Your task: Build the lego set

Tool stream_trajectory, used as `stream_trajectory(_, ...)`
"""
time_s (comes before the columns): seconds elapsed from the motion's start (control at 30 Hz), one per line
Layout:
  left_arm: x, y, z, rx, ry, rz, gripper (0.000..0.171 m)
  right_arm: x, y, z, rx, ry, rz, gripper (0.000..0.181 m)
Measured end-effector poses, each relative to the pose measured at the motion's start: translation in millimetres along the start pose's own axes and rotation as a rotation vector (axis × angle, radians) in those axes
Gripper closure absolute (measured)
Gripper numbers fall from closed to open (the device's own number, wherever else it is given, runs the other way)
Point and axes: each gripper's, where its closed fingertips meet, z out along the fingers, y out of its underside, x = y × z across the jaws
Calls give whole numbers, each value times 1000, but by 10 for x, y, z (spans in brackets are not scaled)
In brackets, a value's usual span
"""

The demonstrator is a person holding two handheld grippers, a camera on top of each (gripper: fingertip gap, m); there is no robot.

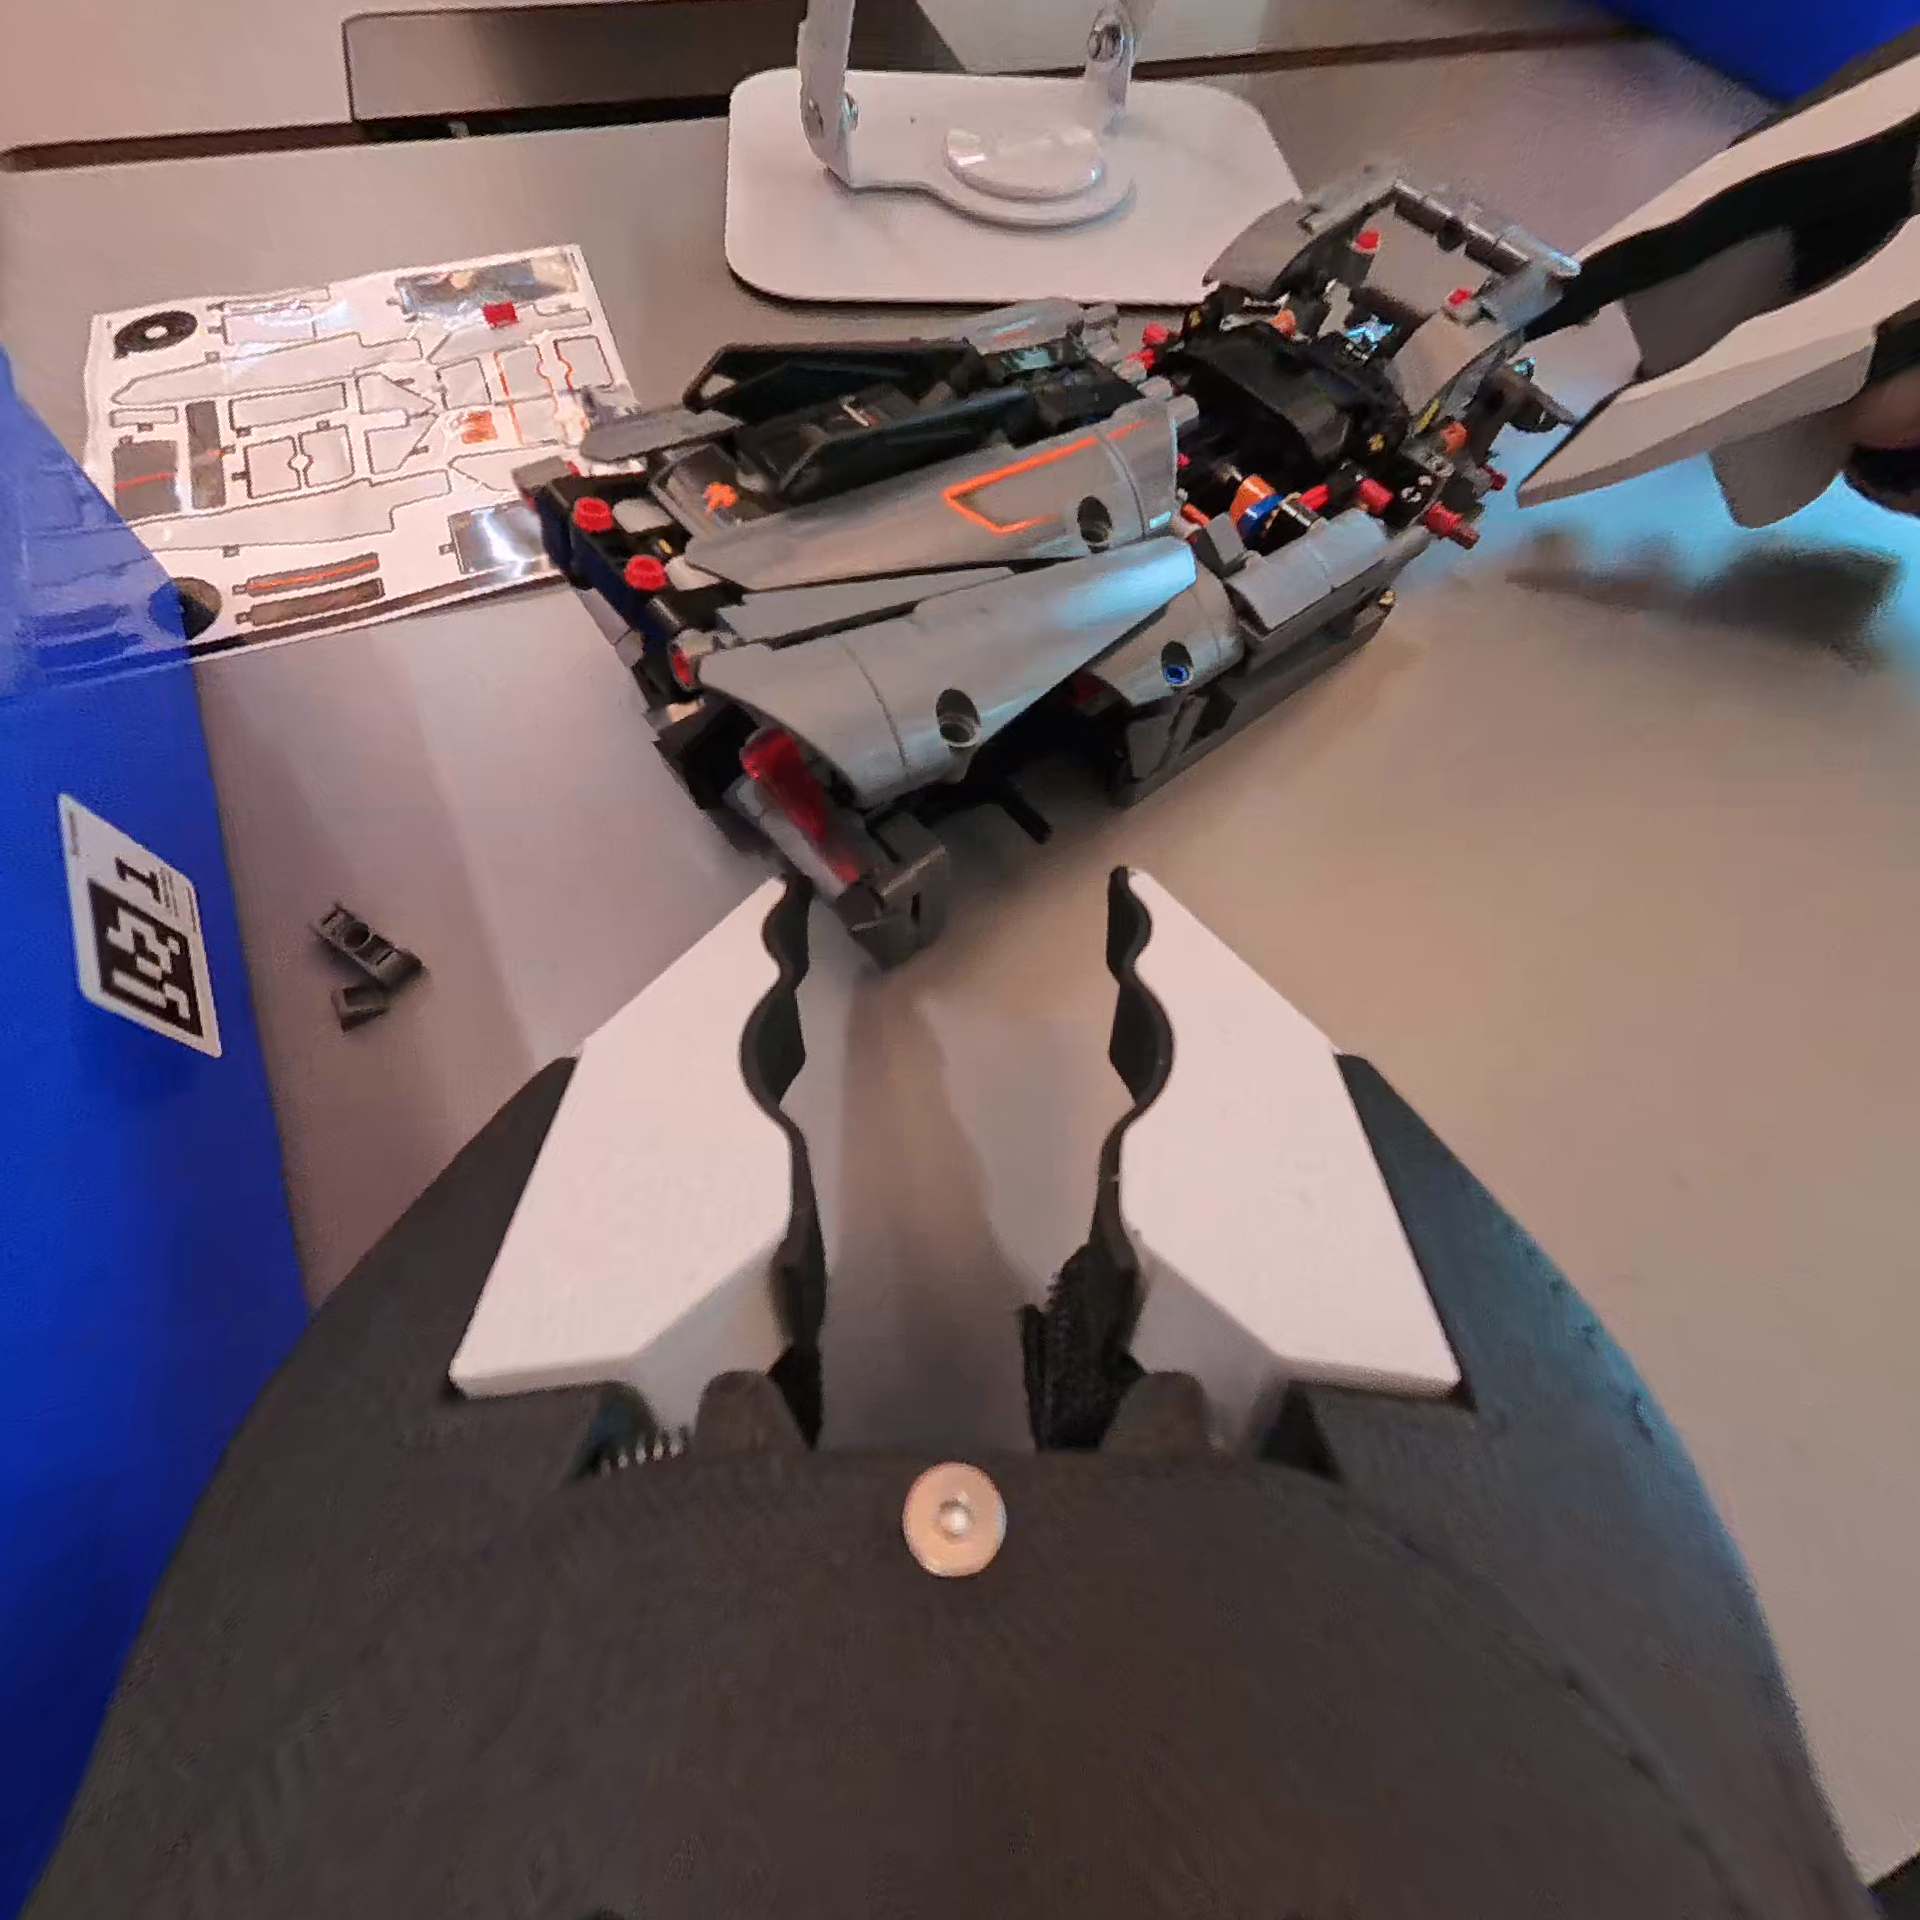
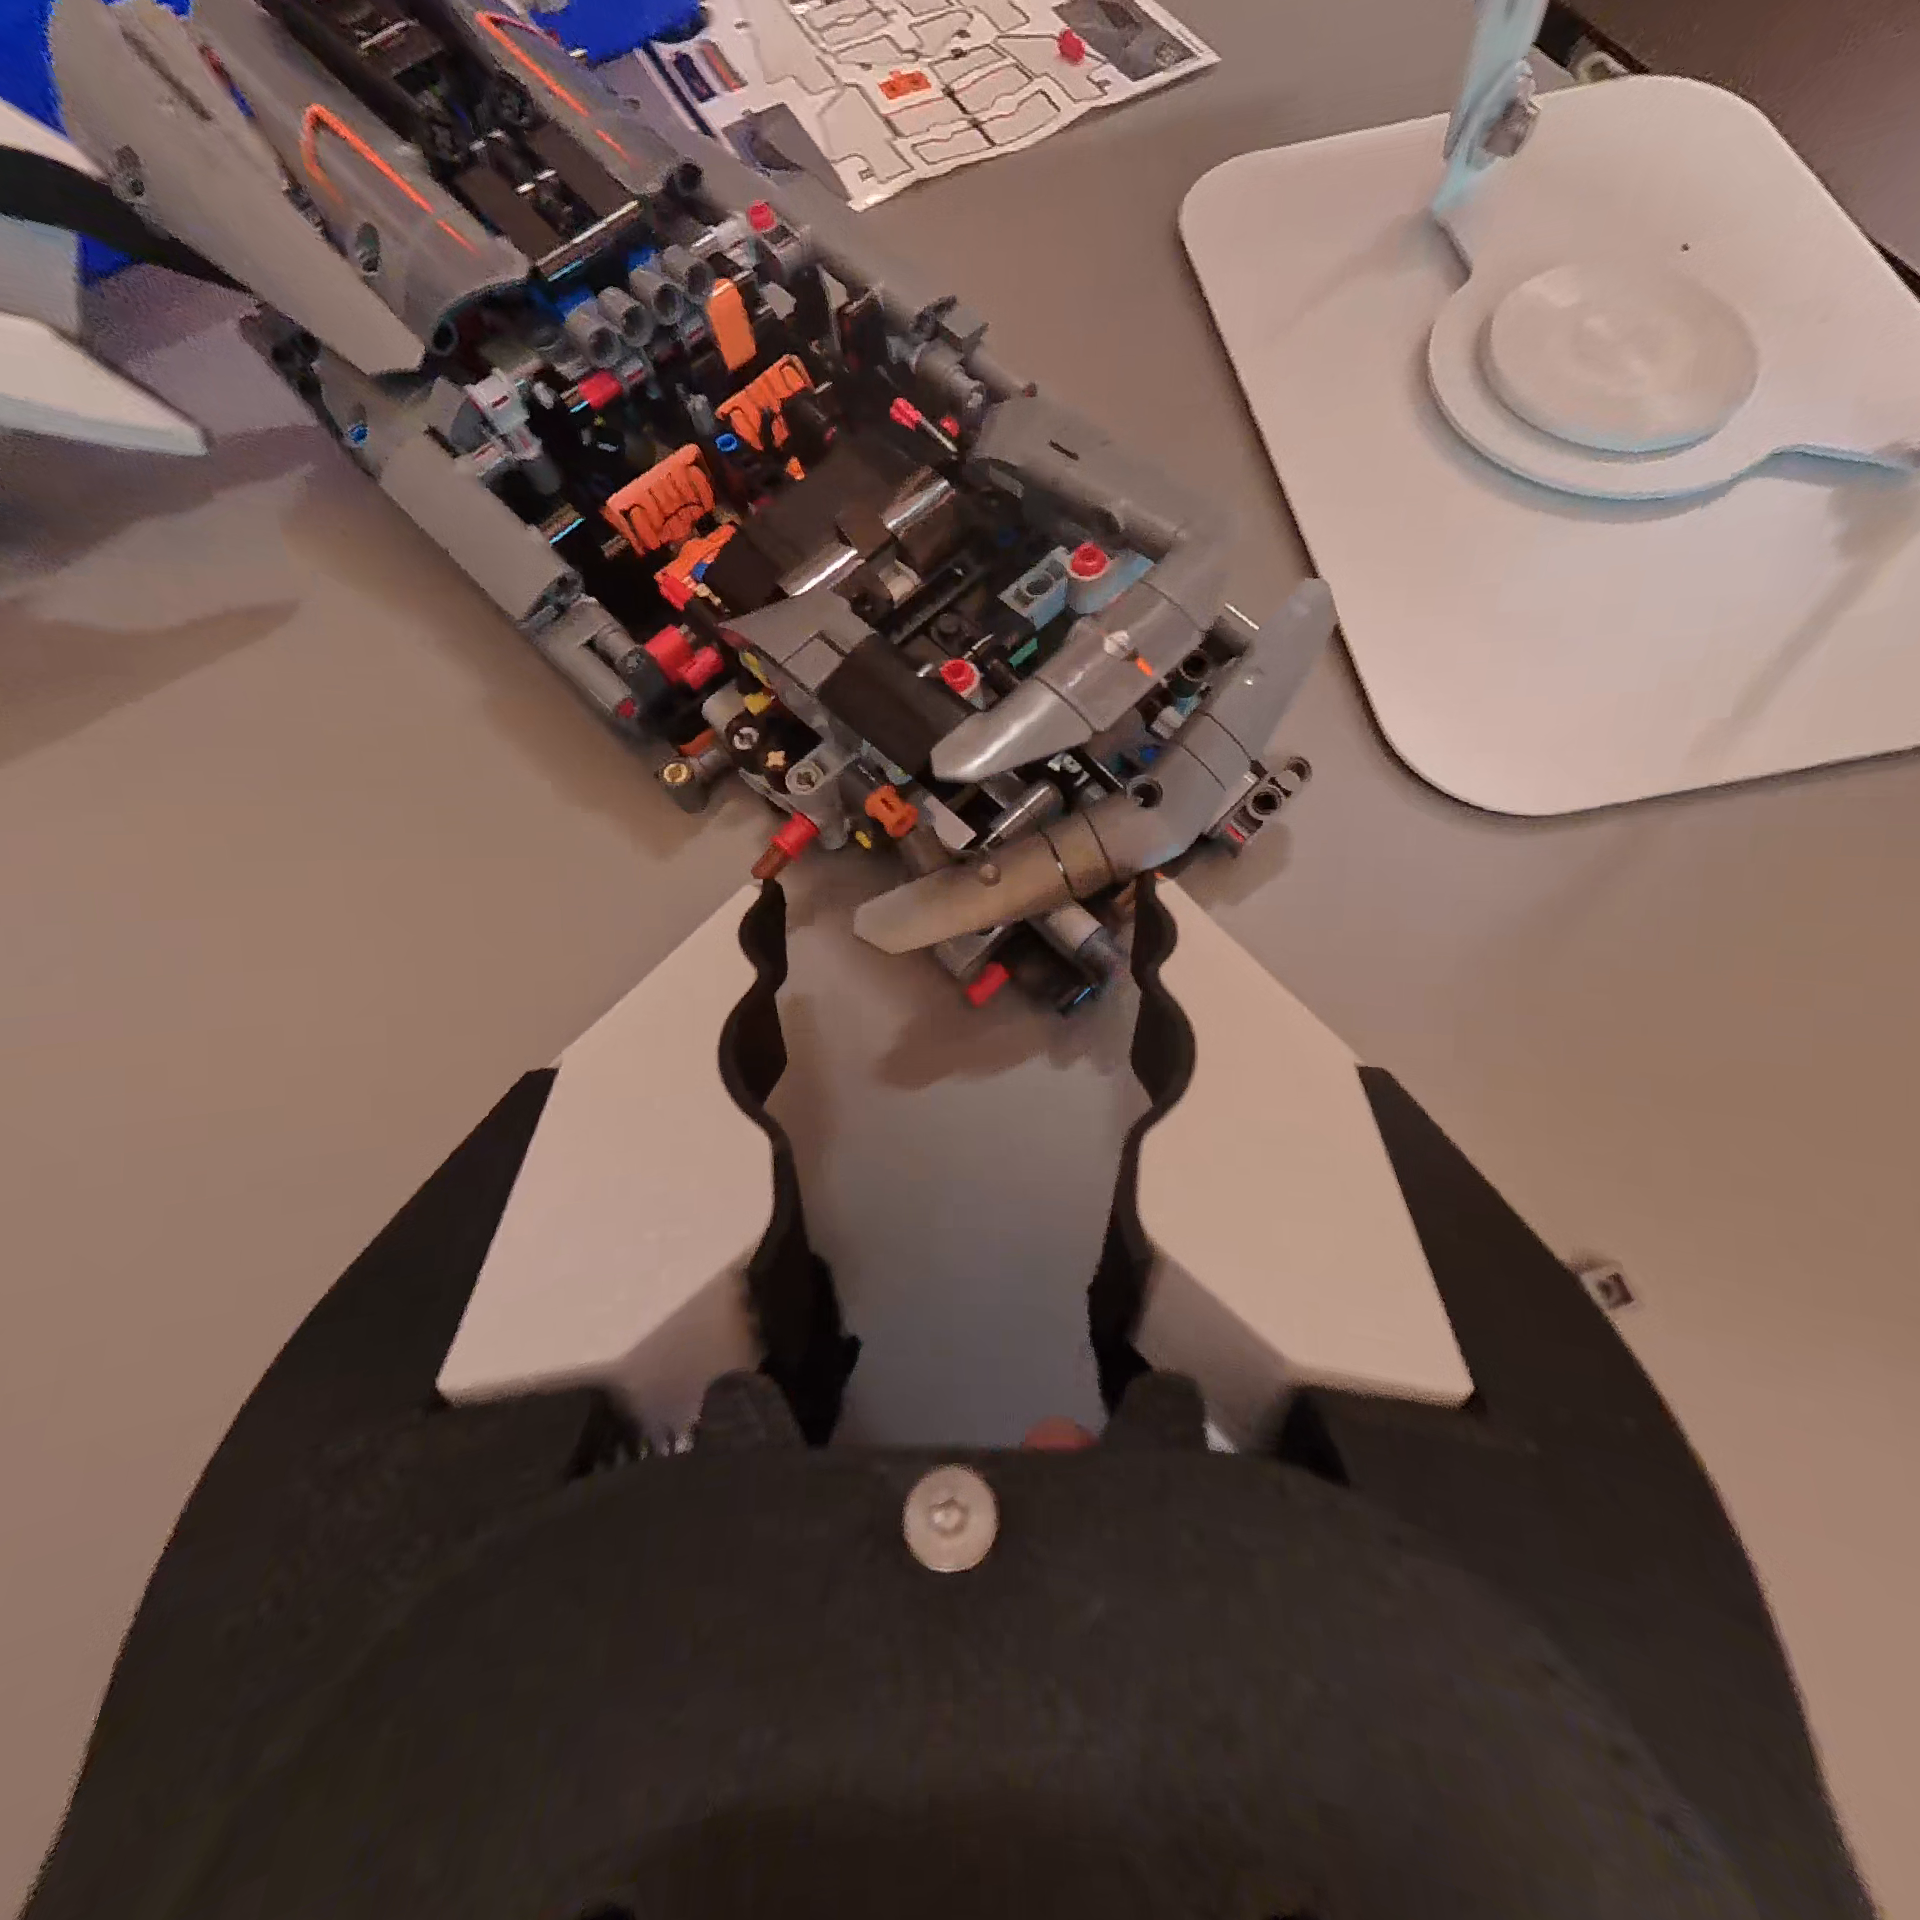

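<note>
Left wrist view is showing the left claw (image 1: pixel 951 883) spread wide, holding nothing, just beside the grey lego car (image 1: pixel 997 540) lying on the desk (image 1: pixel 1455 935). The right claw (image 2: pixel 961 894) is gaping around its opposite end.

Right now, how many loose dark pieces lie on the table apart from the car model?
3. A larger dark piece and a smaller piece lie together left of the left gripper. A small grey piece lies right of the right gripper. More may be hidden.
</note>
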Motion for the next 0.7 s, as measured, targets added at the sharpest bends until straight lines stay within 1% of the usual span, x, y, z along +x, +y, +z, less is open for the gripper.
stream_trajectory(0.07,-3,-2,-2,2,2,-4,116,23,6,32,-6,28,24,120)
stream_trajectory(0.13,-9,-5,-4,5,11,-19,116,62,28,41,-19,64,-5,130)
stream_trajectory(0.33,-24,-2,0,4,28,-51,116,62,10,31,-18,93,-19,134)
stream_trajectory(0.57,-4,30,28,-23,31,-35,116,53,31,19,-24,69,-4,133)
stream_trajectory(0.67,10,58,51,-46,48,-42,115,72,31,13,-14,53,39,127)
stream_trajectory(0.7,8,57,51,-45,48,-44,115,97,35,19,-11,60,55,121)
